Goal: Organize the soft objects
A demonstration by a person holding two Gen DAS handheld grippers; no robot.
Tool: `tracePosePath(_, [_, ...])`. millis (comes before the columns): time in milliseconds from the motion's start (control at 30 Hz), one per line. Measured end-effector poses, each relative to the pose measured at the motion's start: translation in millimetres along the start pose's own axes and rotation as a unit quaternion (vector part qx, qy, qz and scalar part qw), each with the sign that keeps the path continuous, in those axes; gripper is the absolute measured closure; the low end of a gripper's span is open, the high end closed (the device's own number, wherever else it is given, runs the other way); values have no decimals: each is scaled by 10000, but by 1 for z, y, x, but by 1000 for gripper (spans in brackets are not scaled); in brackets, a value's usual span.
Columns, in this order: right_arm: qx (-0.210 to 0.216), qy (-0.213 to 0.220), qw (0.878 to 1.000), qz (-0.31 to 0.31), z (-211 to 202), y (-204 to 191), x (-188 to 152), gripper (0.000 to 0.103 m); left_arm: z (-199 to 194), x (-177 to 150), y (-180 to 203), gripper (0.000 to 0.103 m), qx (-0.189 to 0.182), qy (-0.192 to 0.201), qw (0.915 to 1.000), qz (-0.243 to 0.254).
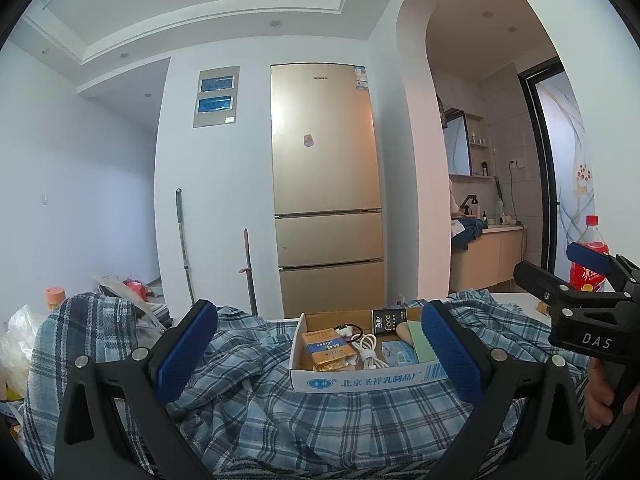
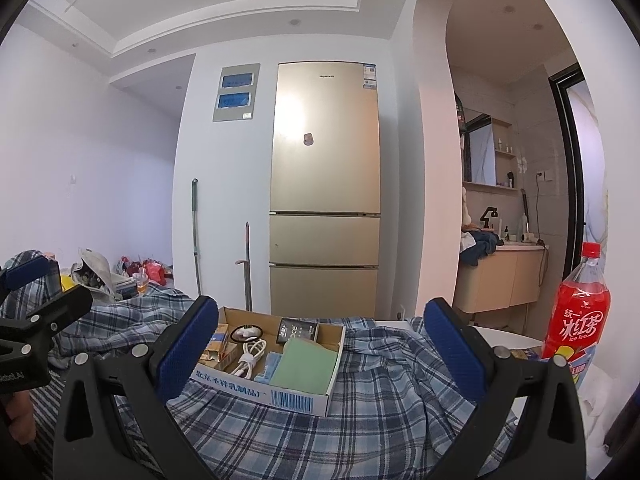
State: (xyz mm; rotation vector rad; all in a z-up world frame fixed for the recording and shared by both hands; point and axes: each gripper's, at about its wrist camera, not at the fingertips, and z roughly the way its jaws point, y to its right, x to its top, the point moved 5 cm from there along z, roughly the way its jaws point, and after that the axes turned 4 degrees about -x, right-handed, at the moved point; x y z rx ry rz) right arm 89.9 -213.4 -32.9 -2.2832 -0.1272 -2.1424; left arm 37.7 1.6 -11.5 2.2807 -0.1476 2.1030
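A blue plaid cloth (image 1: 304, 420) (image 2: 380, 408) lies crumpled across the table, bunched up at the left. On it sits a shallow cardboard box (image 1: 360, 382) (image 2: 288, 395) with a white cable, small packets and a green pad inside. My left gripper (image 1: 320, 356) hovers open just above the cloth, its blue pads (image 1: 188, 344) on either side of the box. My right gripper (image 2: 320, 354) is open too, low over the cloth with the box between its pads (image 2: 454, 352). Each gripper shows in the other's view, the right one (image 1: 560, 270) at the right edge, the left one (image 2: 44, 288) at the left edge.
A red ice tea bottle (image 2: 576, 320) (image 1: 588, 268) stands on the white table at the right. Bags and clutter (image 2: 100, 276) pile up at the far left. Beyond the table are a gold fridge (image 1: 324, 184), two long-handled tools against the wall and a bathroom counter.
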Motion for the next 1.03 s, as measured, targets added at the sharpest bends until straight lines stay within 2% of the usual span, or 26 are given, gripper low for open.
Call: tracePosePath(1033, [58, -16, 10000, 25, 1, -1, 0, 0, 4, -1, 2, 0, 6, -49, 10000, 55])
